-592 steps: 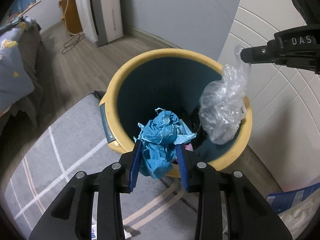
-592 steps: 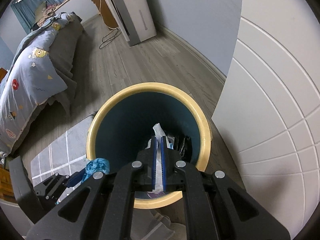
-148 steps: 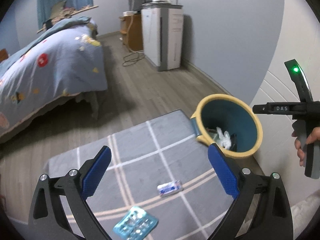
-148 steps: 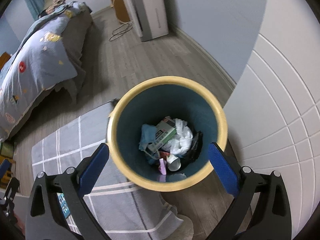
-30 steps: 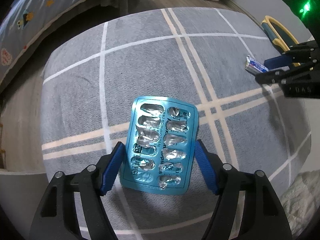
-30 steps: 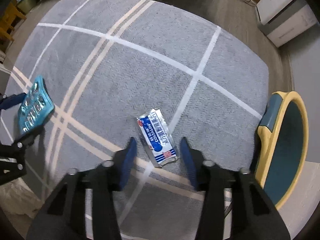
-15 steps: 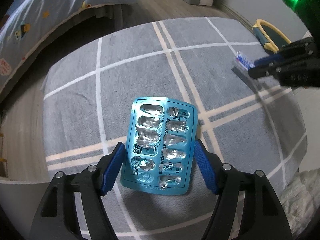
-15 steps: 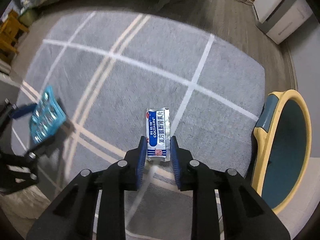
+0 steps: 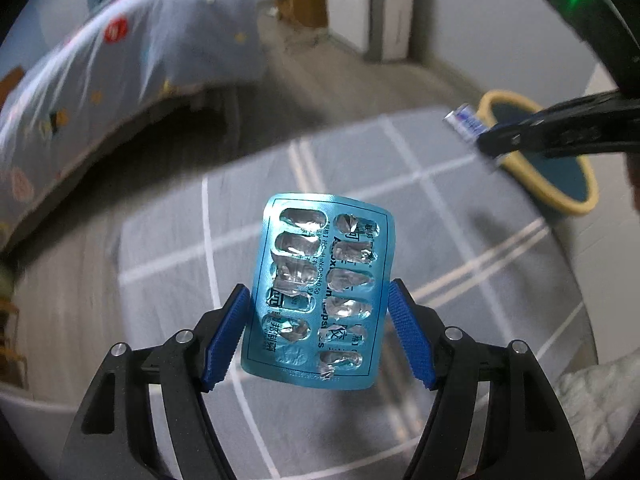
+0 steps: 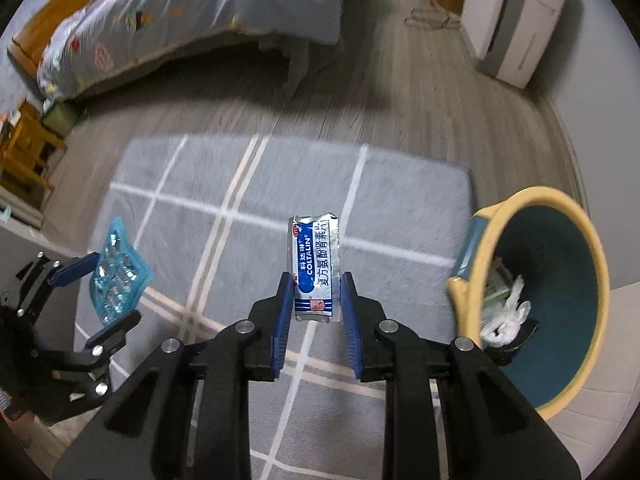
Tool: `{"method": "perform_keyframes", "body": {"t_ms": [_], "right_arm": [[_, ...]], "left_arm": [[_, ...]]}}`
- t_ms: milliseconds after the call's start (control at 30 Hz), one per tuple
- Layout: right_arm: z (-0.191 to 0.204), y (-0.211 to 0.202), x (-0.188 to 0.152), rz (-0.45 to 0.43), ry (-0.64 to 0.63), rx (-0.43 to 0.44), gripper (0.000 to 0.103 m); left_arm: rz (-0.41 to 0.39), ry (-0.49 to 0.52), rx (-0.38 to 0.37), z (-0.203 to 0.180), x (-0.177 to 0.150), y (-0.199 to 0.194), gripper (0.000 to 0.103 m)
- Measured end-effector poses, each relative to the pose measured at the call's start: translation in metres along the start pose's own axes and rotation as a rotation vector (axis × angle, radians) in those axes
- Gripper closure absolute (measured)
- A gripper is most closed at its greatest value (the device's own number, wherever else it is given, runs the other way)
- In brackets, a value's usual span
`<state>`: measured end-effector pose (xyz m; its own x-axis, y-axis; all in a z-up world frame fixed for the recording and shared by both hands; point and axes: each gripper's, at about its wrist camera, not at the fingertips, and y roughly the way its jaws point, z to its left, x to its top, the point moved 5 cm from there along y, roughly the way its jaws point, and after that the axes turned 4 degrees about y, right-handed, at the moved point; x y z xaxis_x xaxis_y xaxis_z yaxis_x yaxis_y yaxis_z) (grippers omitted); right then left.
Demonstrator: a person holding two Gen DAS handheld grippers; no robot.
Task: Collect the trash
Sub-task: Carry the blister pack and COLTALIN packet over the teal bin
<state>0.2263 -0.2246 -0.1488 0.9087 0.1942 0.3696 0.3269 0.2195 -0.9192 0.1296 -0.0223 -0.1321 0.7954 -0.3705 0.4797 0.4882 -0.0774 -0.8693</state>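
My left gripper [image 9: 318,304] is shut on an empty blue blister pack [image 9: 320,292], held by its two long edges well above the grey rug [image 9: 168,240]. In the right wrist view the same pack [image 10: 118,276] shows at the left. My right gripper [image 10: 314,298] is shut on a small white-and-blue medicine sachet [image 10: 314,268], which stands upright between the blue pads. That sachet [image 9: 466,122] also shows at the upper right of the left wrist view. The yellow-rimmed teal bin [image 10: 560,280] stands to the right with trash inside.
A bed with a patterned blue cover [image 10: 160,20] lies beyond the rug. A white appliance [image 10: 516,20] stands by the far wall, a wooden stool [image 10: 24,152] at the left. A white panelled surface [image 10: 600,360] sits right of the bin.
Both grippers rose from the rug with their items. The right one closed on the sachet and lifted it. The bed and bin came more into view.
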Motion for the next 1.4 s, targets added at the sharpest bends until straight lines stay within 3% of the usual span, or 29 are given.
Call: {"method": "perform_keyframes", "body": {"t_ms": [333,433,500,667,1033,1400], "right_arm": [[-0.065,-0.035,0.002,-0.101,0.136,-0.012,0.079],[-0.090,-0.039,-0.006,-0.103,0.161,-0.032,0.079],[-0.108,-0.042,-0.012,-0.103,0.184,-0.046,0.079],[-0.154,-0.052,-0.025,-0.115,0.262,-0.063,0.079],[-0.232,-0.053,-0.054,-0.101,0.364,-0.130,0.079],[-0.295,-0.031,-0.088,-0.045,0.559,-0.103,0.079]], "left_arm": [[-0.160,0.132,-0.082,-0.045,0.084,-0.052,0.032],[-0.190,0.094,-0.149,-0.063,0.091,-0.050,0.032],[-0.174,0.079,-0.197,-0.078,0.099,-0.039,0.032],[-0.179,0.162,-0.199,-0.113,0.115,-0.023,0.032],[-0.133,0.196,-0.244,-0.167,0.131,0.012,0.032],[-0.055,0.231,-0.258,-0.227,0.156,0.084,0.032]]}}
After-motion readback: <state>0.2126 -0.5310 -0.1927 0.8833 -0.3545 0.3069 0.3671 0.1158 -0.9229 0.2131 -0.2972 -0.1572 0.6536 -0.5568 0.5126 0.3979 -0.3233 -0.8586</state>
